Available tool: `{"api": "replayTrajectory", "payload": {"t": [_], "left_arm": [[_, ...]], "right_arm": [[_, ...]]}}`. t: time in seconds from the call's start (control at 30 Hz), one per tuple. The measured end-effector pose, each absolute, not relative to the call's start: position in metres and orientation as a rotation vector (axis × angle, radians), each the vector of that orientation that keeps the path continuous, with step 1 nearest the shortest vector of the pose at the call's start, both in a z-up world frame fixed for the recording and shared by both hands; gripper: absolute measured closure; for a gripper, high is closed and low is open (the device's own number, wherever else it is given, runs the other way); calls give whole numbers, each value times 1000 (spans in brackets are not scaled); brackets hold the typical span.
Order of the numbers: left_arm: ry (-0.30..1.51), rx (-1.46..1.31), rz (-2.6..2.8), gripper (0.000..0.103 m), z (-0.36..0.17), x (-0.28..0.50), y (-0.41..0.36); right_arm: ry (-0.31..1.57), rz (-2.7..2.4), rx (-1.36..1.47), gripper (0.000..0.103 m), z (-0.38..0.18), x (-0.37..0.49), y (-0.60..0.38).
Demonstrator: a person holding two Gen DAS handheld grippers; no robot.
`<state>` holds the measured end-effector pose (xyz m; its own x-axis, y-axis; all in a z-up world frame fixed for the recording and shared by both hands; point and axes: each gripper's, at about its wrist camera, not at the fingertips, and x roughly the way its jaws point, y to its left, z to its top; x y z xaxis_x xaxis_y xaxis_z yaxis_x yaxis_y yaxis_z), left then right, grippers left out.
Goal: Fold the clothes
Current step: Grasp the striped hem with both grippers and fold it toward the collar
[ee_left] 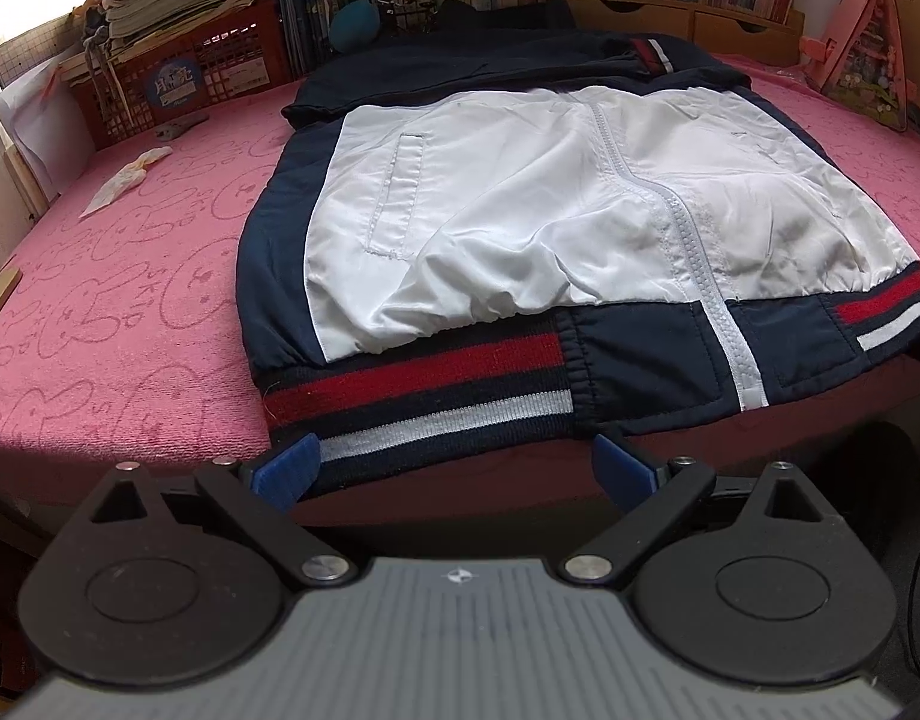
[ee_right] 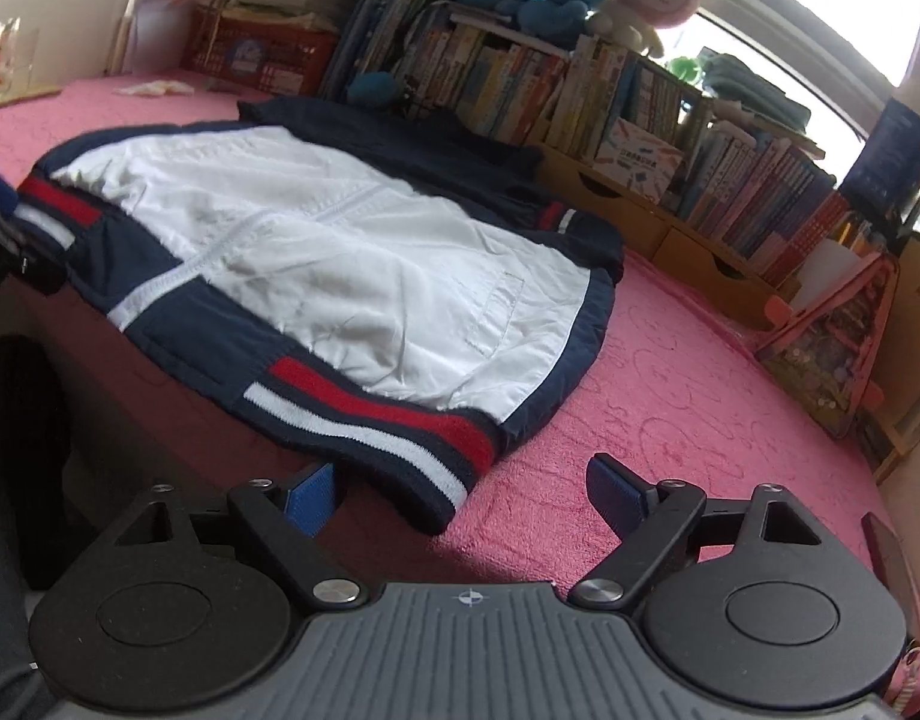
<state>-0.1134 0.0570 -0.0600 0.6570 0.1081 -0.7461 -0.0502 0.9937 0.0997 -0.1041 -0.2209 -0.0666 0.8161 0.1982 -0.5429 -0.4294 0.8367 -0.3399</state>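
Jacket (ee_left: 520,228): lies flat on the pink desk (ee_left: 130,300), striped hem (ee_left: 424,396) hanging over the near edge.
Open room: bare pink cloth on both sides; books (ee_right: 580,96) and a red crate (ee_left: 178,78) line the far edge.
Left claw (ee_left: 454,468): tilted down, jaws wide, hem between them, not pinched.
Right claw (ee_right: 460,492): wide, hem corner between the jaws, unpressed.
Writing: too blurred to read.
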Motion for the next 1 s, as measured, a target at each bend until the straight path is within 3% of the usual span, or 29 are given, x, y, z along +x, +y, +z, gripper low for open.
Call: {"api": "replayTrajectory", "payload": {"t": [0.07,0.1,0.17,0.2,0.3,0.57,0.77,0.87,0.9,1.0], "left_arm": [[829,75,80,5,-55,-116,59],[819,76,75,5,-52,-118,60],[793,84,72,5,-45,-120,63],[778,91,72,5,-40,-121,65],[718,106,25,5,-24,-125,70],[529,183,-199,4,11,-131,69],[483,271,-227,4,2,-88,80],[507,324,-153,4,-16,-49,96],[523,328,-125,4,-22,-34,103],[606,271,-52,4,-42,12,131]], "right_arm": [[514,345,-394,26,-58,-99,-224],[518,337,-380,34,-56,-94,-224],[535,327,-360,57,-53,-84,-221],[552,332,-344,81,-52,-77,-219],[572,354,-264,89,-42,-51,-213],[690,428,101,90,7,72,-207],[869,274,312,89,-8,186,-206],[953,251,279,84,-24,210,-201],[947,291,244,77,-24,209,-201],[857,408,148,35,-16,198,-210]]}}
